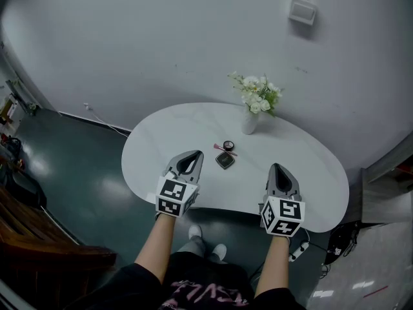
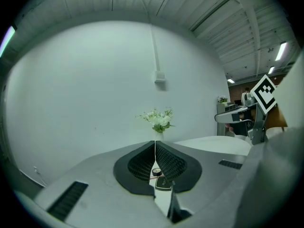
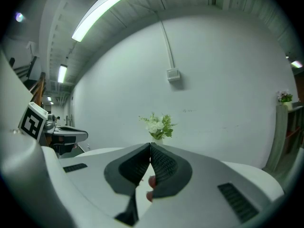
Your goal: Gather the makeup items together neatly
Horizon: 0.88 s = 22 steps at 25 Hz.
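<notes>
Three makeup items lie close together mid-table in the head view: a small round jar (image 1: pixel 228 145), a thin pink stick (image 1: pixel 224 149) and a dark square compact (image 1: pixel 224 161). My left gripper (image 1: pixel 195 154) hovers just left of and nearer than them, shut and holding nothing. My right gripper (image 1: pixel 276 166) hangs to their right over the front of the table, also shut and holding nothing. In the left gripper view the jaws (image 2: pixel 155 143) meet, with the jar (image 2: pixel 156 172) and compact (image 2: pixel 163 183) showing below them. In the right gripper view the jaws (image 3: pixel 150 146) meet, and a pinkish shape (image 3: pixel 152 180) I cannot identify shows under them.
The white oval table (image 1: pixel 168 134) stands against a pale wall. A white vase of flowers (image 1: pixel 250 121) sits at the back, behind the makeup. A switch box (image 1: pixel 302 10) is on the wall. The person's feet (image 1: pixel 193 232) stand on dark floor below the front edge.
</notes>
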### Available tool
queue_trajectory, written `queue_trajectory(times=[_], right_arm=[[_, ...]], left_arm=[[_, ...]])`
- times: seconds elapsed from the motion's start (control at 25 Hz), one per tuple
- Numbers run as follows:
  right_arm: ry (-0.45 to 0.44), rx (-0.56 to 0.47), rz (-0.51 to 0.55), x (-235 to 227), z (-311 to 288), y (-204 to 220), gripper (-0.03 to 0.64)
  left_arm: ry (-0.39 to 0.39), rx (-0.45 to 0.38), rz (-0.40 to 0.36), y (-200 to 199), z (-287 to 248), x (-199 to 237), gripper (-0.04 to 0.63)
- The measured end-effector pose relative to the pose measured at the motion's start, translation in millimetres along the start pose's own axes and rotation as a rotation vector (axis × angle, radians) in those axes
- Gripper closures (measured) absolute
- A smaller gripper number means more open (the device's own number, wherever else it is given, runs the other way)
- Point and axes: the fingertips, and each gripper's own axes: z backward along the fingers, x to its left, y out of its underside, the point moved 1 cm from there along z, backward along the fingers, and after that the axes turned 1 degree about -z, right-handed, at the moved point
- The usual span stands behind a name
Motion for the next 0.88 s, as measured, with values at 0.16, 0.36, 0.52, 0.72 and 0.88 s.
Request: queue_trajectory(times=[0.16, 0.36, 0.52, 0.72, 0.88], right_arm=[[-0.001, 0.011, -0.003, -6, -10, 2, 0.554], [0.01, 0.022, -0.014, -12, -19, 7, 0.554], [0.017, 0.046, -0.013, -15, -34, 14, 0.554], [0.023, 0.084, -0.02, -18, -55, 28, 0.554], [0.023, 0.125, -0.03, -19, -74, 45, 0.555]], left_arm=[[0.014, 0.011, 0.004, 3, -13, -2, 0.581], [0.032, 0.021, 0.007, 8, -29, -2, 0.581], [0.048, 0.038, 0.023, 17, -46, 2, 0.583], [0.072, 0.074, 0.038, 35, -66, 6, 0.581], [0.084, 0.108, 0.053, 52, -82, 12, 0.581]])
